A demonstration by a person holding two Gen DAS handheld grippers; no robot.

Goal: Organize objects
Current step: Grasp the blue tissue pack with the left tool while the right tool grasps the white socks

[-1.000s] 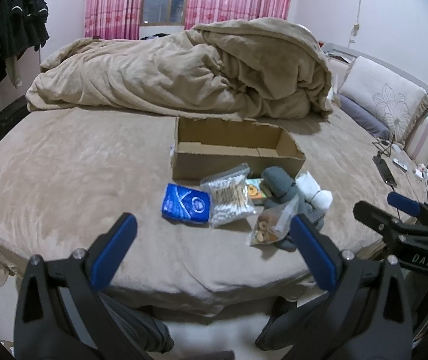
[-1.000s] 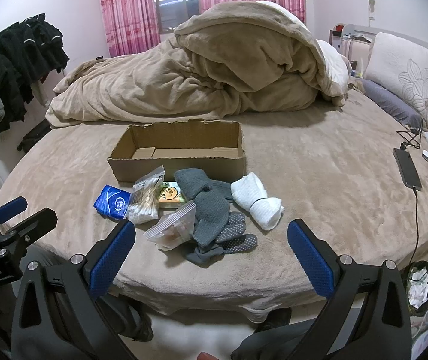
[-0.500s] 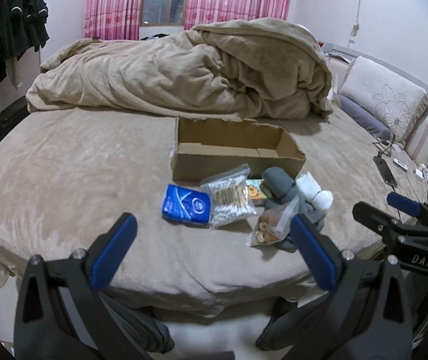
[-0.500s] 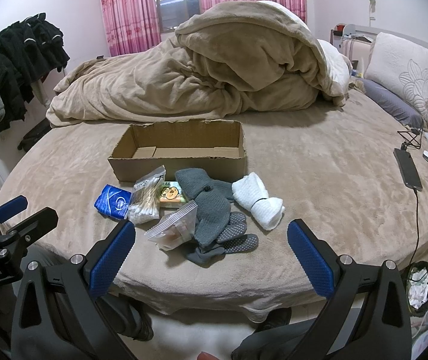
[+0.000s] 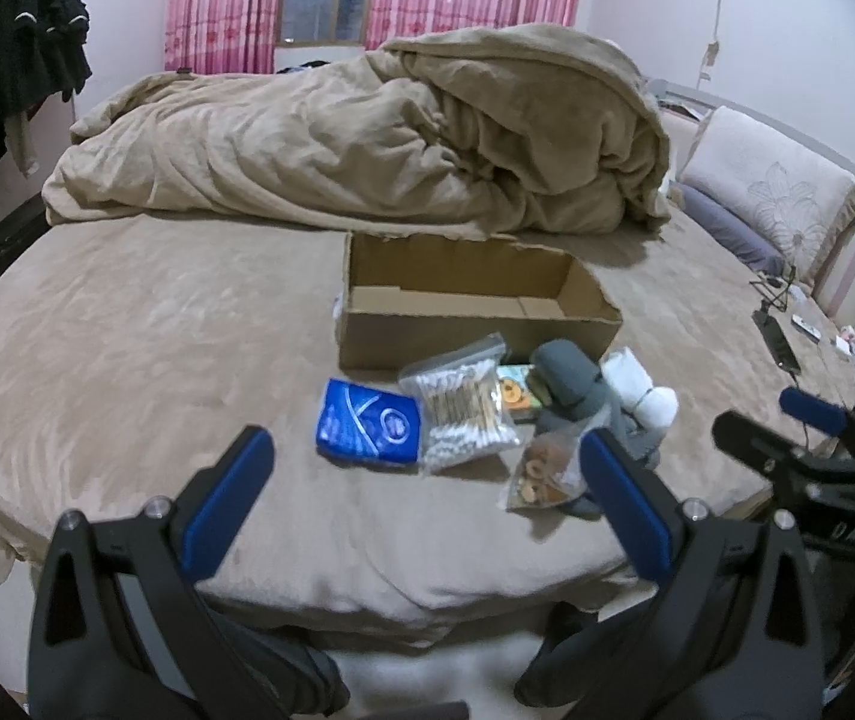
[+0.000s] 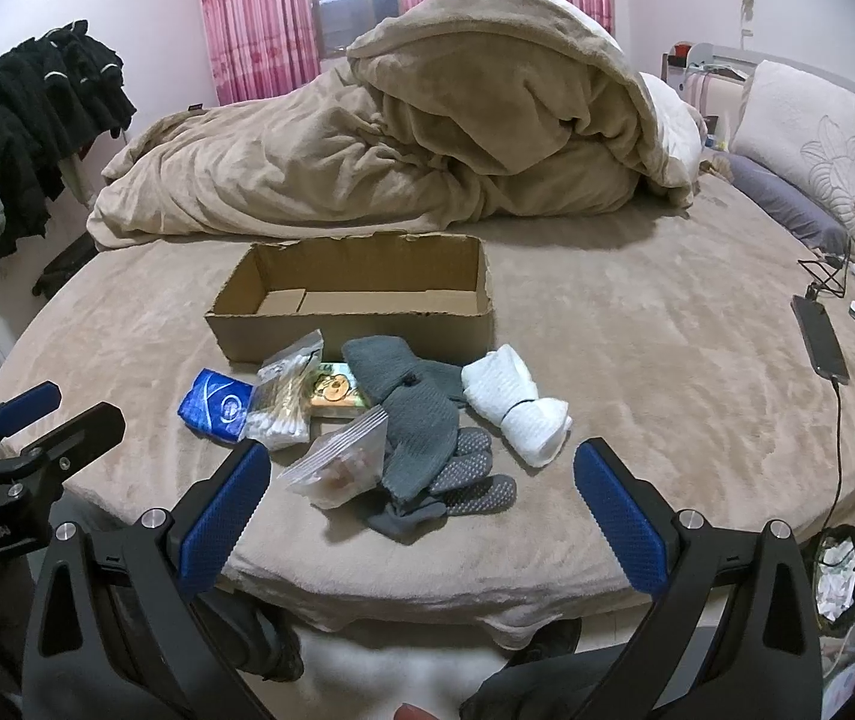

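**Sorting not yet begun: box empty, everything beside it**

Nothing sits in the open brown cardboard box on the tan bed. In front of it lie a blue tissue packet, a clear bag of cotton swabs, a small zip bag of snacks, grey socks and rolled white socks. The left gripper and right gripper hang spread wide, holding nothing, short of the pile.
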